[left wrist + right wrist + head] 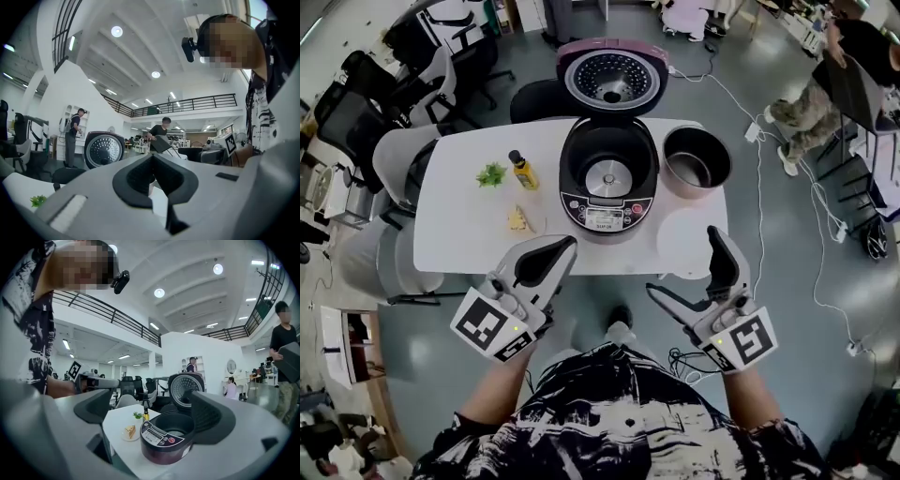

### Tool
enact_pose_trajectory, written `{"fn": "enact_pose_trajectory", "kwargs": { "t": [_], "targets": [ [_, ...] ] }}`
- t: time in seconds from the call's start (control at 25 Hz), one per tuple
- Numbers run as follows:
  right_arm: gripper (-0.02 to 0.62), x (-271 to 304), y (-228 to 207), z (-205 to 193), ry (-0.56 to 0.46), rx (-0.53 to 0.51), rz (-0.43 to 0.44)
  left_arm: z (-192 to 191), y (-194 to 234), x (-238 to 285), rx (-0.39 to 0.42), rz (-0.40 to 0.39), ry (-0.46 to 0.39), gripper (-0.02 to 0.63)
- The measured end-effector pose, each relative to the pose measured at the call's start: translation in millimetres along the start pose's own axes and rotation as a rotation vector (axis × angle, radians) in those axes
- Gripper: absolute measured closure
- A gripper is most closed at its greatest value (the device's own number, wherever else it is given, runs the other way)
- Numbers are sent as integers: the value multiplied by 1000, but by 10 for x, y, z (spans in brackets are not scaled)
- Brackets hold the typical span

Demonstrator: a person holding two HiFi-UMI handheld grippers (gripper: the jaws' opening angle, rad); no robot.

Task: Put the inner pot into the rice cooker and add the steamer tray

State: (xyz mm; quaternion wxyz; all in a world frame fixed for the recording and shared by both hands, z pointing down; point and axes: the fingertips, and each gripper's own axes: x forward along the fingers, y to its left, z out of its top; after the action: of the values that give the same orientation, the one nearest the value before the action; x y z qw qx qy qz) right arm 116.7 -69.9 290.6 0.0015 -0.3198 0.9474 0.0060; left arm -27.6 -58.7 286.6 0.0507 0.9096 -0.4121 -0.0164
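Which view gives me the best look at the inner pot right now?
Head view: the inner pot sits whole on the table, right of the open rice cooker. Neither gripper view clearly shows it.

The dark maroon round rice cooker (pixel 602 214) stands upright at the middle of the tabletop. Its lid (pixel 610 77) is raised over the far edge, showing a perforated silver inner face. The cavity is empty, and the control panel faces the near edge. The round metal inner pot (pixel 697 161) stands upright and empty just right of it. The flat white round steamer tray (pixel 684 240) lies at the near right corner.
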Motion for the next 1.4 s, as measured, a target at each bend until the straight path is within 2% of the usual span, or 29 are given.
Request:
{"fn": "enact_pose_trajectory", "kwargs": {
  "t": [0.16, 0.32, 0.68, 0.96, 1.24, 1.4],
  "targets": [
    [97, 188, -354, -48, 4, 1, 24, -19, 182, 196, -5, 43, 13, 601],
    [97, 384, -486, -112, 15, 9, 20, -41, 428, 248, -14, 65, 21, 601],
    [98, 546, -785, -266, 63, 36, -74, 6, 693, 459, -17, 6, 18, 601],
    [98, 580, -1312, -409, 106, 16, -206, -82, 818, 487, -46, -29, 25, 601],
    [98, 473, -2191, -726, 182, 22, -383, -178, 965, 486, -74, -40, 28, 601],
    [98, 381, -2699, -1018, 255, 87, -486, -170, 1033, 491, -87, -41, 34, 601]
  ]
}}
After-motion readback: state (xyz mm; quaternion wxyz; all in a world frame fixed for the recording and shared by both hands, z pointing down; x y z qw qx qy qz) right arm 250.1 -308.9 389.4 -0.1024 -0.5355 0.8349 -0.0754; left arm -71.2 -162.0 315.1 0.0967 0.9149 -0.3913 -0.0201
